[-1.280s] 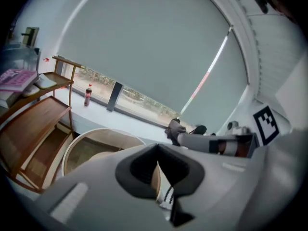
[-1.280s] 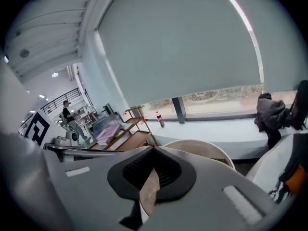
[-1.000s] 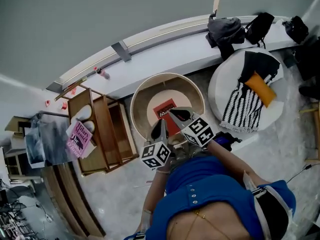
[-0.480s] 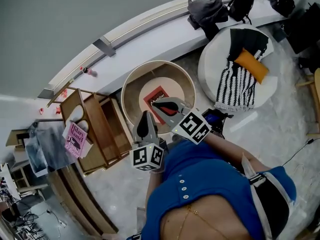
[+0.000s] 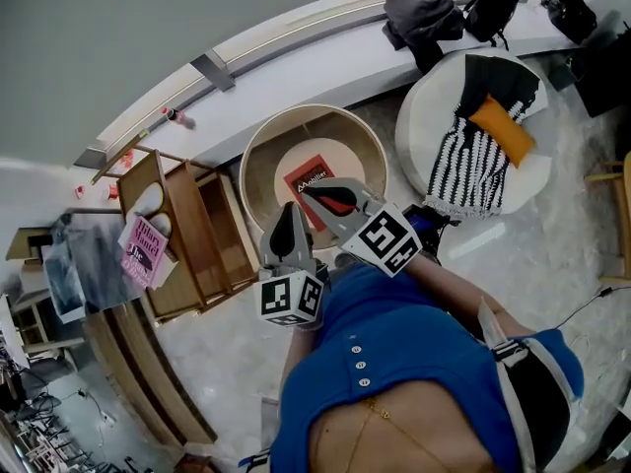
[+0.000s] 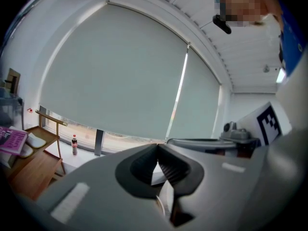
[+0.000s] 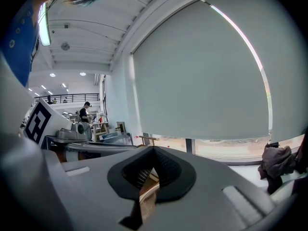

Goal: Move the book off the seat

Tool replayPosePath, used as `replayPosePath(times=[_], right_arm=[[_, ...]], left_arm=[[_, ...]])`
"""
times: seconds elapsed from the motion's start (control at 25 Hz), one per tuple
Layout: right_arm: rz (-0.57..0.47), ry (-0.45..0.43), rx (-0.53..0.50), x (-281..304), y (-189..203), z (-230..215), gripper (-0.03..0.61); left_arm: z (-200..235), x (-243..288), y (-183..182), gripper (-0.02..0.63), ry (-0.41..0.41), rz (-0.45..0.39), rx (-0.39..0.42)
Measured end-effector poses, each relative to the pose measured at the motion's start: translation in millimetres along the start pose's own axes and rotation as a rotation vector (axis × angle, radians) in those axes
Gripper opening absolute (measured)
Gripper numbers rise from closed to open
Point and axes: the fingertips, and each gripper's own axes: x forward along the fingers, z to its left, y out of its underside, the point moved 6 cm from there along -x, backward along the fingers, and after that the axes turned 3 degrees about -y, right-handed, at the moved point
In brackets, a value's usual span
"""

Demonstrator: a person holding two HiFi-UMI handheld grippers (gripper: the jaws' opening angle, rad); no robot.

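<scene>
Red book (image 5: 314, 187) lies flat, ringed by the round seat's (image 5: 254, 161) raised rim
Left gripper (image 5: 288, 213) and right gripper (image 5: 311, 193) hover above it, fingers pressed together (both empty)

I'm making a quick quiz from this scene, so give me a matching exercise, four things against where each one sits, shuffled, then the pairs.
1 red book
2 pink book
3 orange cushion
4 small bottle

A on the window ledge
B on the white round seat
C in the round wooden seat
D on the wooden rack

Pairs: 1-C, 2-D, 3-B, 4-A.
</scene>
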Motion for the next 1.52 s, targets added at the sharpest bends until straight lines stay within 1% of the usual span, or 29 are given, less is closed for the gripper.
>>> replayPosePath(times=[0.48, 0.8, 1.08, 1.52], right_arm=[[0.006, -0.017, 0.02, 3, 3, 13, -0.002], [0.012, -0.013, 0.009, 2, 2, 16, -0.001], [0.022, 0.0, 0.016, 3, 4, 14, -0.002], [0.039, -0.008, 0.033, 9, 7, 12, -0.001]], left_arm=[[3, -13, 5, 0.0, -0.019, 0.011, 0.02], [3, -14, 8, 0.0, -0.023, 0.022, 0.025], [5, -11, 9, 0.0, -0.02, 0.031, 0.012], [9, -7, 11, 0.0, -0.019, 0.041, 0.003]])
